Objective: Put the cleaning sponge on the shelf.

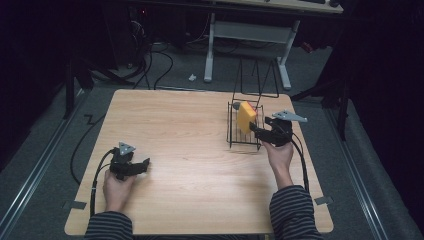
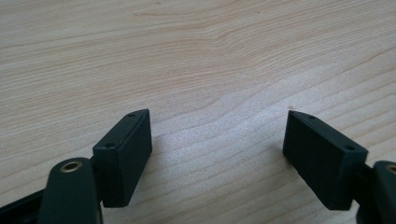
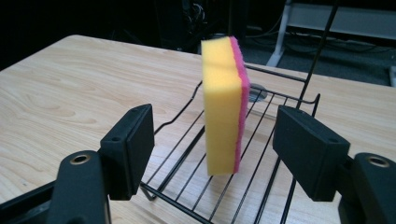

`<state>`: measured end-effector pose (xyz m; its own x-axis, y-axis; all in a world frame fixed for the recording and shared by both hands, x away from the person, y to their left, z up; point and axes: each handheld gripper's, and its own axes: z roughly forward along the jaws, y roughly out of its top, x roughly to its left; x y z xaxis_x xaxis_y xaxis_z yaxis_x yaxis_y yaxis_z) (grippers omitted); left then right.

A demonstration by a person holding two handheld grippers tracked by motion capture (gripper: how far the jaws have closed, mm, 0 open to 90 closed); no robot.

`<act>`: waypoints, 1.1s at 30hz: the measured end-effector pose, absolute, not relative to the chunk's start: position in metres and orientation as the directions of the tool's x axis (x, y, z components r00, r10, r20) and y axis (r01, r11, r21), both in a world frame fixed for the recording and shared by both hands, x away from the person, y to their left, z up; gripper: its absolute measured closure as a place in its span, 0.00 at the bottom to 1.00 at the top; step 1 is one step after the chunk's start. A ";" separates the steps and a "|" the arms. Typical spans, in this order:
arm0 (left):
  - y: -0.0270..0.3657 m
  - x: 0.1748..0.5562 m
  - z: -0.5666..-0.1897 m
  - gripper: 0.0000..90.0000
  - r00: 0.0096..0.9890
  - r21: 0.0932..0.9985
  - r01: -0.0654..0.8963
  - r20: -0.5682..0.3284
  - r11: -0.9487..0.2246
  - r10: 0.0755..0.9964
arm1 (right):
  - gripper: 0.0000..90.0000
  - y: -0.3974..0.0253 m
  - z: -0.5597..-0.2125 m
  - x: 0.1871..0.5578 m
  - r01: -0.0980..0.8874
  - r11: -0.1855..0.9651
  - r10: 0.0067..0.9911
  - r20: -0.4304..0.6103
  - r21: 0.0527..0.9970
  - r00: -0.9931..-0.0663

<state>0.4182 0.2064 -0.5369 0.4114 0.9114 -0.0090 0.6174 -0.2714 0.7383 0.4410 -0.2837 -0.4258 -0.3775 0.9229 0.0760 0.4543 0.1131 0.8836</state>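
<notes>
The yellow sponge (image 3: 223, 106) with its pink backing stands upright on edge in the black wire rack (image 3: 187, 154) at the table's (image 1: 190, 150) right side; its foot and any contact with the wires are hard to make out. The right gripper (image 3: 215, 140) sits at the rack's near edge, jaws apart, not touching the sponge. The left gripper (image 2: 217, 154) rests low over bare wood, jaws wide open
</notes>
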 end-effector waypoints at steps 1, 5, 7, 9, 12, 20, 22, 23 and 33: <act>0.206 0.418 -0.537 0.27 0.412 0.738 0.617 -0.008 -0.273 0.911 | 0.33 -0.283 -0.425 0.440 0.452 0.114 0.922 0.075 0.885 -0.379; 0.206 0.418 -0.537 0.27 0.412 0.738 0.617 -0.008 -0.273 0.911 | 0.33 -0.285 -0.420 0.434 0.443 0.110 0.920 0.077 0.890 -0.384; 0.206 0.418 -0.537 0.27 0.412 0.739 0.617 -0.009 -0.272 0.911 | 0.34 -0.287 -0.418 0.432 0.441 0.109 0.921 0.077 0.891 -0.382; 0.206 0.418 -0.537 0.27 0.413 0.738 0.617 -0.008 -0.273 0.911 | 0.34 -0.288 -0.416 0.429 0.438 0.106 0.921 0.078 0.893 -0.382; 0.206 0.418 -0.537 0.27 0.413 0.738 0.617 -0.008 -0.273 0.911 | 0.34 -0.289 -0.413 0.425 0.434 0.114 0.919 0.071 0.894 -0.387; 0.206 0.418 -0.537 0.27 0.413 0.738 0.617 -0.008 -0.273 0.911 | 0.34 -0.294 -0.404 0.412 0.410 0.092 0.914 0.086 0.907 -0.397; 0.206 0.418 -0.537 0.27 0.413 0.738 0.617 -0.008 -0.273 0.911 | 0.35 -0.297 -0.404 0.408 0.404 0.083 0.914 0.092 0.911 -0.396; 0.206 0.418 -0.537 0.27 0.413 0.738 0.617 -0.008 -0.273 0.911 | 0.35 -0.298 -0.404 0.407 0.406 0.084 0.914 0.092 0.910 -0.395; 0.206 0.418 -0.537 0.27 0.413 0.738 0.617 -0.008 -0.273 0.911 | 0.35 -0.310 -0.400 0.390 0.392 0.071 0.915 0.097 0.917 -0.391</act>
